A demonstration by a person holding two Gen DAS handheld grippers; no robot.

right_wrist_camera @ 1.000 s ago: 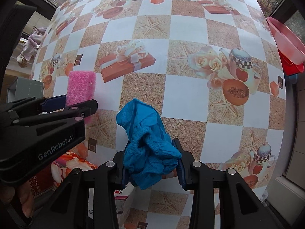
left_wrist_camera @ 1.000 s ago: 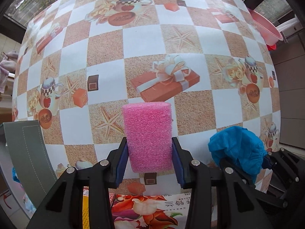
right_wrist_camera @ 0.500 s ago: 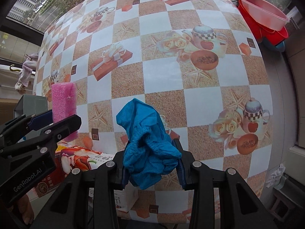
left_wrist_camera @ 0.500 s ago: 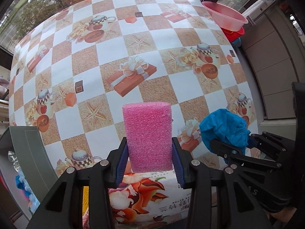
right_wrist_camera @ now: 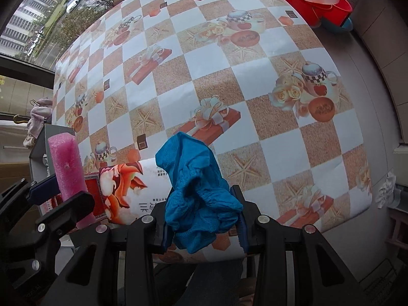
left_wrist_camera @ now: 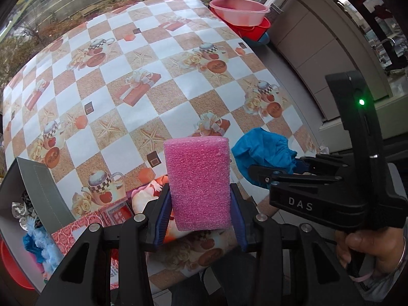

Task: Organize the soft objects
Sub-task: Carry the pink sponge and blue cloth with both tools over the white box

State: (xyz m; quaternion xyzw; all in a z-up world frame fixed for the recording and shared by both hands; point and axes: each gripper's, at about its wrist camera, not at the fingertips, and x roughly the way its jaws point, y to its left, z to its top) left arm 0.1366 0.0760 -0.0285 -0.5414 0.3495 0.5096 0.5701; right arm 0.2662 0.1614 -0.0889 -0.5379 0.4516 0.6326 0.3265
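Note:
My left gripper [left_wrist_camera: 200,216] is shut on a pink foam sponge [left_wrist_camera: 199,181], held upright above the table's near edge; the sponge also shows in the right wrist view [right_wrist_camera: 68,170]. My right gripper [right_wrist_camera: 202,219] is shut on a crumpled blue cloth [right_wrist_camera: 196,191], held above the near edge; the cloth also shows in the left wrist view [left_wrist_camera: 265,153]. A grey box [left_wrist_camera: 38,186] at the lower left holds several soft items [left_wrist_camera: 30,229].
The table [left_wrist_camera: 153,81] wears a checkered cloth with teapot and gift prints. A printed flowery box [right_wrist_camera: 122,188] sits at its near edge. Pink and red basins [left_wrist_camera: 242,17] stand beyond the far right corner. A cabinet [left_wrist_camera: 318,40] is at the right.
Both grippers have pulled back and risen from over the table toward its near edge, still holding the sponge and the cloth. The grey box with soft items has come into view.

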